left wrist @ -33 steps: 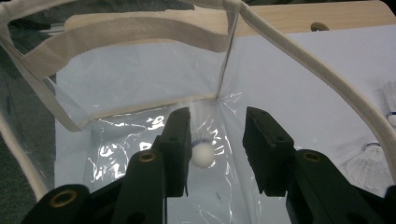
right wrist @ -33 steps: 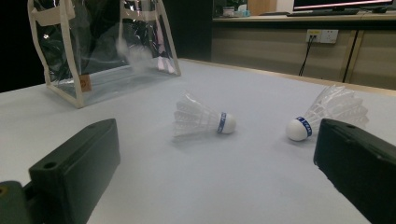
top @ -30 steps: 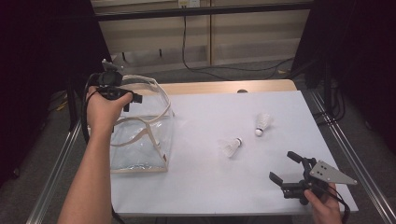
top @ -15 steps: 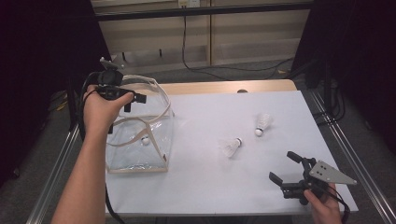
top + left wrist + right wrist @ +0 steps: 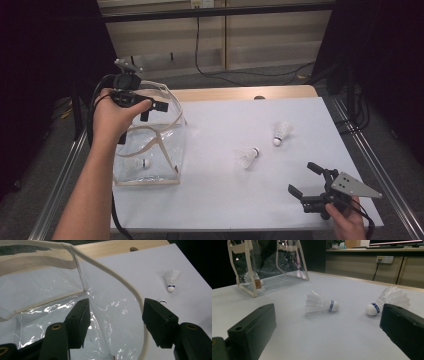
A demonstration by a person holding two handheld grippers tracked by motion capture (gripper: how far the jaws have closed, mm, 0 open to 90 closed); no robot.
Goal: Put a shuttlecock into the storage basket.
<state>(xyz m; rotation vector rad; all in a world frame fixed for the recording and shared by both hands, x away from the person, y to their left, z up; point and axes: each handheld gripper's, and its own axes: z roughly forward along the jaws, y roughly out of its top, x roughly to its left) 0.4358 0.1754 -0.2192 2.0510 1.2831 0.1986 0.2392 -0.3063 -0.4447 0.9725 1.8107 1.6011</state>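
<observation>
The left gripper (image 5: 152, 111) hovers over the clear bag (image 5: 165, 150), jaws just opening, empty, above the shuttlecock inside (image 5: 142, 163). The right gripper (image 5: 306, 179) rests open near two loose shuttlecocks (image 5: 248, 157).

Clear bag (image 5: 150, 145) w/ cream trim, white shuttlecocks (image 5: 320, 303) w/ blue bands

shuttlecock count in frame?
3. One shuttlecock inside the clear bag at its bottom; two on the white table: one mid-table, one farther right and back. The bag's folds may hide more.
</observation>
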